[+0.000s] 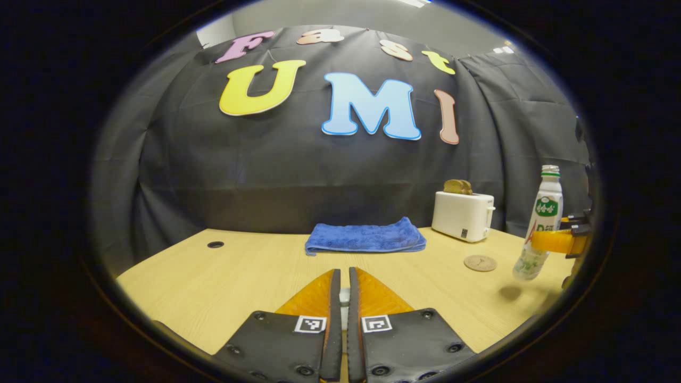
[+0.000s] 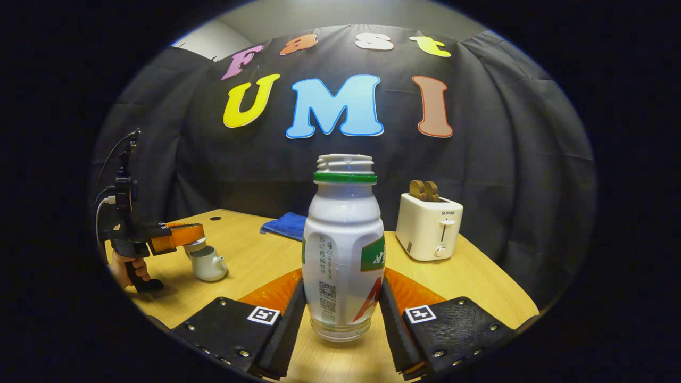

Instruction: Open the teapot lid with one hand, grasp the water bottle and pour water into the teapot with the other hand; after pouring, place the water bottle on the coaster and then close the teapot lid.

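Note:
In the right gripper view, a white plastic water bottle (image 2: 343, 239) with a green neck ring and no cap stands between my right gripper's (image 2: 343, 291) fingers, which are shut on its lower body. In the left gripper view the same bottle (image 1: 544, 221) hangs slightly tilted above the table, near a round brown coaster (image 1: 480, 263). My left gripper (image 1: 344, 273) is shut on a small white knob. Seen from the right gripper view, this left gripper (image 2: 186, 234) holds the teapot lid (image 2: 196, 245) just over the white teapot (image 2: 209, 266).
A white toaster (image 2: 430, 226) with bread in its slots stands at the back right of the wooden table (image 1: 239, 282). A folded blue towel (image 1: 366, 237) lies at the back middle. A cable hole (image 1: 215, 244) is at the back left. A hand (image 2: 127, 270) grips the left gripper's handle.

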Tool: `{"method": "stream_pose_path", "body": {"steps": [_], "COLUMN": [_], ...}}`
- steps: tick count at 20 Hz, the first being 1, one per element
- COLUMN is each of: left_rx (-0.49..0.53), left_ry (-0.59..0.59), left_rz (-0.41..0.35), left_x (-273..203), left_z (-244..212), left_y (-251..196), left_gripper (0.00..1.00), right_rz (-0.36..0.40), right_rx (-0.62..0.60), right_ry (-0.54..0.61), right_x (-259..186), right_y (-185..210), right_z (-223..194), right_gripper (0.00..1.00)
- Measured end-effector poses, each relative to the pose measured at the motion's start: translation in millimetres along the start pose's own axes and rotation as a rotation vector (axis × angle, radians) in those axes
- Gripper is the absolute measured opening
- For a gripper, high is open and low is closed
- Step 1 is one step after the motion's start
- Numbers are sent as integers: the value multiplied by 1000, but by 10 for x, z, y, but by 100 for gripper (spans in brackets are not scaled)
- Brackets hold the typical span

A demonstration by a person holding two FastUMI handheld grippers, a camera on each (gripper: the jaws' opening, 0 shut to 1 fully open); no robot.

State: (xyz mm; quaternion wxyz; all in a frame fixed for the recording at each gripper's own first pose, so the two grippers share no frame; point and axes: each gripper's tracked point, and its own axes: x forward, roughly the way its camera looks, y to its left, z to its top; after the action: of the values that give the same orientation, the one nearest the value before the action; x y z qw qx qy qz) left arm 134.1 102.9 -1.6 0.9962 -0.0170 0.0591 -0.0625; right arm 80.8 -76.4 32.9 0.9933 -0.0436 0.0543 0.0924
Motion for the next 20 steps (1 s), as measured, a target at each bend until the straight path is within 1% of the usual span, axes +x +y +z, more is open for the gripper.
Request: {"method": "stream_pose_path", "body": {"steps": [4, 6, 11, 12, 13, 14, 15, 17, 20], "left_rx": [23, 17, 8, 8, 9, 10, 9, -2, -8], "left_ry": [10, 28, 41, 39, 37, 37, 36, 39, 15], "left_rz": [15, 7, 13, 13, 14, 15, 16, 15, 12], "left_x": [80, 115, 140, 146, 153, 159, 154, 145, 114], "left_z": [-59, -135, -194, -194, -193, -198, -194, -223, -172], "left_y": [20, -13, 10, 2, 7, 8, 10, 14, 22], "left_gripper": [14, 14, 14, 10, 15, 14, 10, 11, 24], "right_rz": [-7, -7, -13, -15, -15, -14, -13, -10, -13], "right_rx": [12, 15, 22, 20, 21, 22, 24, 28, 28], "right_ry": [9, 12, 15, 17, 18, 20, 23, 30, 35], "right_x": [-5, 0, 31, 34, 40, 48, 60, 73, 83], "right_y": [-62, -73, -106, -110, -107, -99, -92, -78, -85], "right_z": [-41, -45, -31, -33, -32, -31, -35, -50, -57], "right_gripper": [71, 71, 71, 71, 71, 71, 71, 71, 71]}}
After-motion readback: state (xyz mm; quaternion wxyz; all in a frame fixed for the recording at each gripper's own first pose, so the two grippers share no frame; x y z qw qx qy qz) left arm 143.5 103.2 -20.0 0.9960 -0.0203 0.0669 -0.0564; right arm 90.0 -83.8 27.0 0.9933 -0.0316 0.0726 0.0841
